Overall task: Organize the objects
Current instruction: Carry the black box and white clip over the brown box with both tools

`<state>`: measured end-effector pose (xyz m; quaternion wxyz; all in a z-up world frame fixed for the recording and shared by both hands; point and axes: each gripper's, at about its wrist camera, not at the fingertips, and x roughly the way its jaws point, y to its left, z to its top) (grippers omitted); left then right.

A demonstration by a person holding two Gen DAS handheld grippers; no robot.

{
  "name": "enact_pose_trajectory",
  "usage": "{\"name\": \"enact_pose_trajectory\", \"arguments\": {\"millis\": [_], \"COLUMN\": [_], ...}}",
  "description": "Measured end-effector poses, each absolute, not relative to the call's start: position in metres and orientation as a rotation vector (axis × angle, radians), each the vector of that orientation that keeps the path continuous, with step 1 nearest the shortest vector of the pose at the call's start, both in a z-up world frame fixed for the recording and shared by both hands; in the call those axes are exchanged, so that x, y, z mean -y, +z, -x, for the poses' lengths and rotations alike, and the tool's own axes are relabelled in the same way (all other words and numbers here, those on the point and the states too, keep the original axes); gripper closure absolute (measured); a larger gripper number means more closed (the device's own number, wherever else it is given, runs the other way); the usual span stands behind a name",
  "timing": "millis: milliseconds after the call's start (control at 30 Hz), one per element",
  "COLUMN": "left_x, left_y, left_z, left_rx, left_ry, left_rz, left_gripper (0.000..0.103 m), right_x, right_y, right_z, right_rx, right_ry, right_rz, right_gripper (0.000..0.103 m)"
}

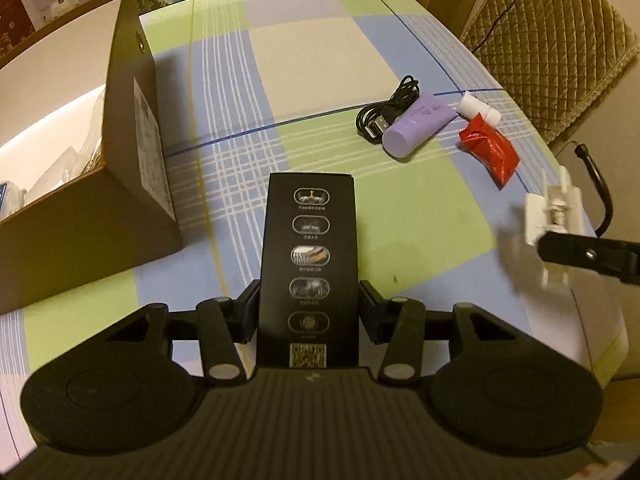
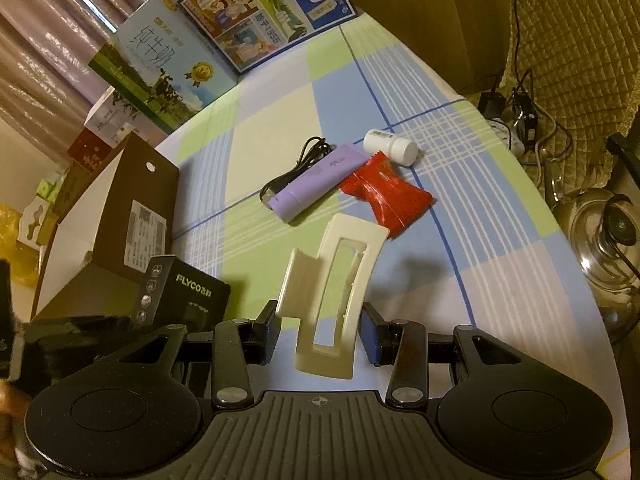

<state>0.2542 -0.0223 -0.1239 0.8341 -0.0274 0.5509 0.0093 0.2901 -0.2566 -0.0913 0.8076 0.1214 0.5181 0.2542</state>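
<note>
Nearest the left wrist camera, the left gripper (image 1: 308, 312) has a tall black box (image 1: 306, 264) standing between its fingers (image 1: 250, 314). The box looks set down on the checked surface (image 1: 248, 92), and I cannot tell whether the pads still press its sides or have come just free. From the right wrist view the same black box (image 2: 188, 292) stands just beside the near corner of the carton (image 2: 120, 216).

The right gripper (image 2: 320, 330) is clenched on a white clip (image 2: 332, 280), an open plastic frame held tilted above the surface, its far end pointing toward the loose things. From the left view the clip (image 1: 554, 208) shows at the right edge, blurred, with a black finger (image 1: 580, 254) across it.

To the left stands the carton (image 1: 132, 152), brown outside and pale inside, its top open. Something pale lies in it, but I cannot make out what.

Farther out, right of centre, the loose things lie close together: a coiled black cable (image 1: 390, 114) touching a purple tube (image 1: 418, 126), a red packet (image 1: 490, 150) just right of the tube, and a small white bottle (image 1: 480, 109) beyond the packet.

At the far edge printed milk boxes (image 2: 240, 28) stand in a row.
</note>
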Motion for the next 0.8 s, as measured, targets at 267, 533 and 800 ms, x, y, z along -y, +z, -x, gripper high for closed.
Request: {"name": "enact_pose_trajectory", "arguments": {"millis": [267,533,800], "left_x": [0.022,0.0,-0.044], "left_y": [-0.119,-0.109,-0.092], "left_z": [-0.246,-0.216,-0.176], "left_rx": [-1.111,-1.097,-1.054], "left_ry": [0.022,0.06,0.171], "left_rz": [0.042,0.105,0.19], "left_gripper": [0.065,0.065,0.065], "right_x": [0.258,0.236,0.192], "right_y": [-0.083,-0.076,-0.072], "right_z": [-0.279,-0.274,-0.273], "right_rx": [-1.089,-1.077,-1.079], "right_ry": [0.55,0.61,0.717], "right_rz": [-0.249,-0.213,-0.157], "right_gripper": [0.064,0.064,0.064]}}
